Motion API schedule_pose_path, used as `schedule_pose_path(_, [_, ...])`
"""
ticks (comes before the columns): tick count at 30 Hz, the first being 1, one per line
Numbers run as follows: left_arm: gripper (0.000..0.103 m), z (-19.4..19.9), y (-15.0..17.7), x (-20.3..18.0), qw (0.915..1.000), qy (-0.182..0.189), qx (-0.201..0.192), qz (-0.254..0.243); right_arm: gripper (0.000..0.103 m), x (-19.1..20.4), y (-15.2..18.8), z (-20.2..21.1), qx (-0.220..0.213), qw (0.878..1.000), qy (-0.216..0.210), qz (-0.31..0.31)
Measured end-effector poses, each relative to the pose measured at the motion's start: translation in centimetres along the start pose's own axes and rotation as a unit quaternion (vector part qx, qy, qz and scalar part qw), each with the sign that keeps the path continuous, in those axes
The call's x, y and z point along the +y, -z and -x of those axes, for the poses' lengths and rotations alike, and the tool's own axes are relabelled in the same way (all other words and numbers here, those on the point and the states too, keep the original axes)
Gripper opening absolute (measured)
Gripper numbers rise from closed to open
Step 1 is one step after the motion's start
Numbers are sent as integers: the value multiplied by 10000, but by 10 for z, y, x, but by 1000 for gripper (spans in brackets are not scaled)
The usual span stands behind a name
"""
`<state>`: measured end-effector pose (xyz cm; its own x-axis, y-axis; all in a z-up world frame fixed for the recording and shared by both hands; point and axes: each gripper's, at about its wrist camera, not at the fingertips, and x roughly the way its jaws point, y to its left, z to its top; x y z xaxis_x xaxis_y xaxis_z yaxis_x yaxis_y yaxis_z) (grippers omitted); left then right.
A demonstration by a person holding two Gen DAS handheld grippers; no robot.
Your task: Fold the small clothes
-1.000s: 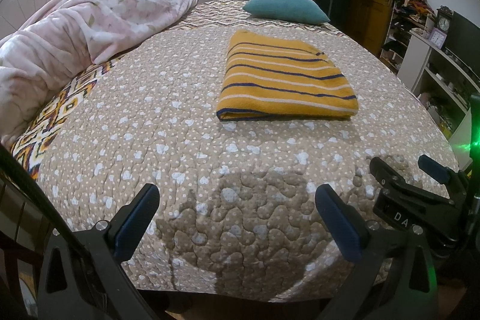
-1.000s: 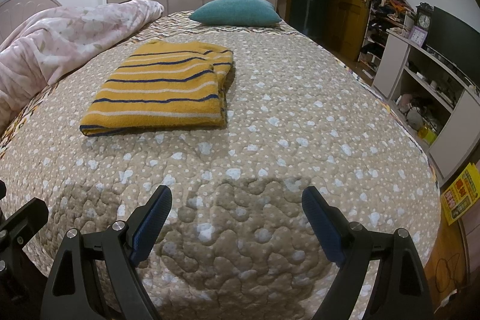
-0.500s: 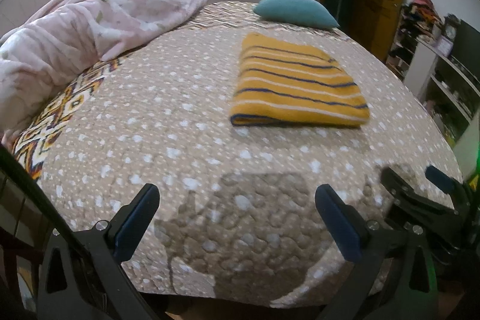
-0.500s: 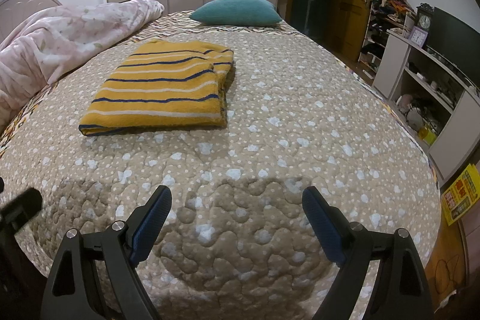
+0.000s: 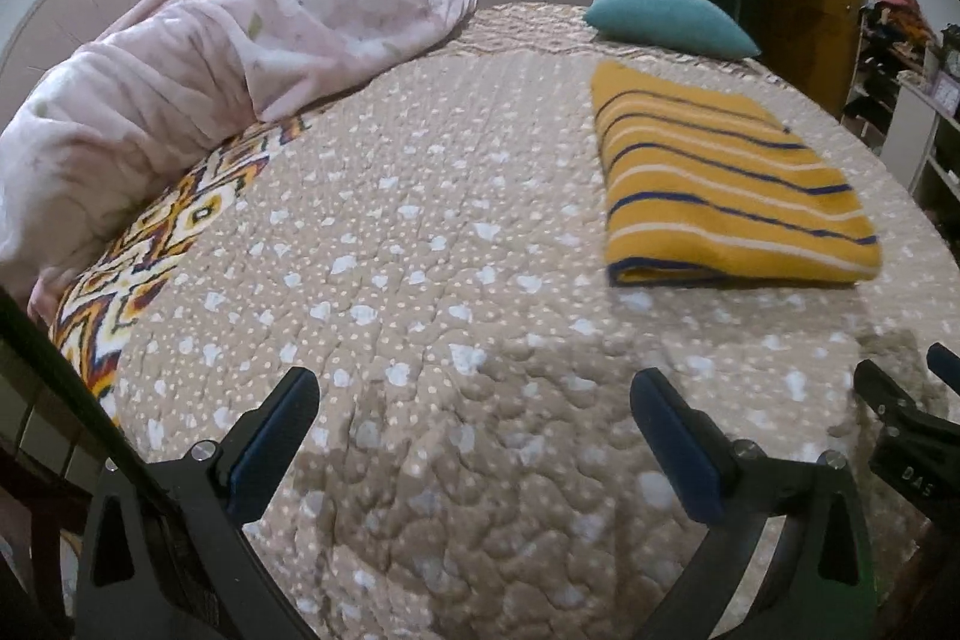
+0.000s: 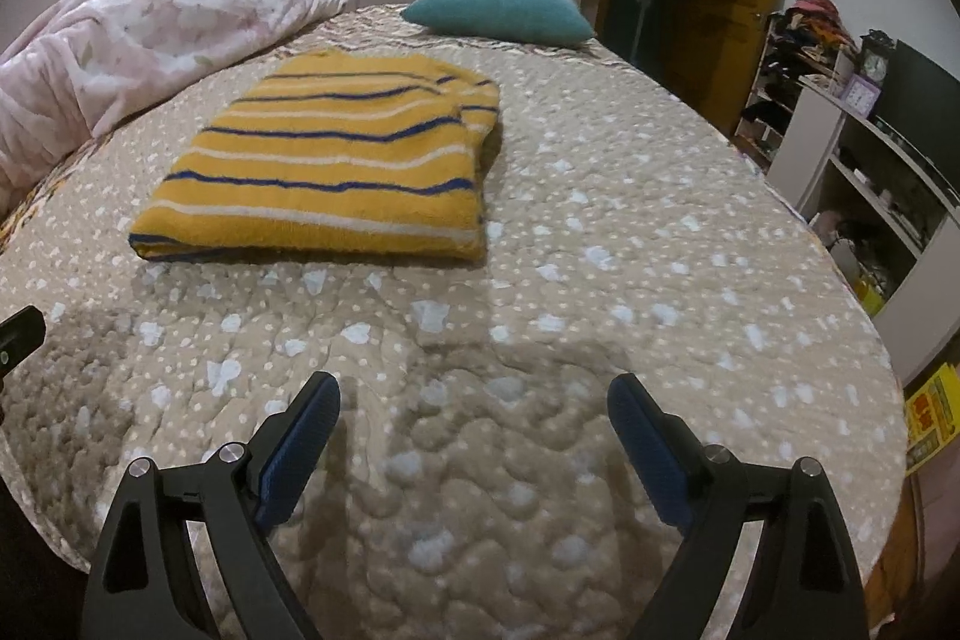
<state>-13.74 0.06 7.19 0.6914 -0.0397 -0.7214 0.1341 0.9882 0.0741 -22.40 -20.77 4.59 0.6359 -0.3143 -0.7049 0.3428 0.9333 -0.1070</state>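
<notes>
Hovering left gripper [image 5: 474, 436] and right gripper [image 6: 474, 436], jaws wide, empty; striped sweater [image 6: 336, 160] folded at 11 o'clock; I'd retreat without brushing it.

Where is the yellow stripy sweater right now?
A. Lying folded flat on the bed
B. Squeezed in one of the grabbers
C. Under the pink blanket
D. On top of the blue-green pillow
A. The sweater lies folded flat on the bed, apart from the pillow and the pink blanket, and both the left gripper and the right gripper are open and empty.
</notes>
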Motion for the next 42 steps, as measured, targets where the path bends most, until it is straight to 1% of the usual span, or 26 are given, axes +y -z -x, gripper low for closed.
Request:
schedule_pose_path(4, [103,-15,-4,0,9999,6,101,-20,94,-1,-6,-12,2,10000,-23,-6])
schedule_pose_path(9, [103,-30,-14,-4,9998,118,171,-24,94,-1,-21,-21,-39,10000,12,-8])
schedule_pose_path(14, [103,-42,-34,-10,9994,282,175,66,94,8,-41,-28,-153,9999,-43,37])
schedule_pose_path(22, [103,-63,-59,-8,9991,315,176,204,94,26,-61,-45,-179,9995,-193,150])
schedule_pose_path(31, [103,-81,-74,-1,9986,318,257,345,95,31,-69,-56,-159,9995,-200,158])
schedule_pose_path(38, [103,-79,-79,-1,9987,331,162,364,95,32,-69,-54,-165,9996,-208,132])
schedule_pose_path(42, [103,-74,-78,-3,9993,278,56,226,95,31,-68,-52,-125,9996,-252,66])
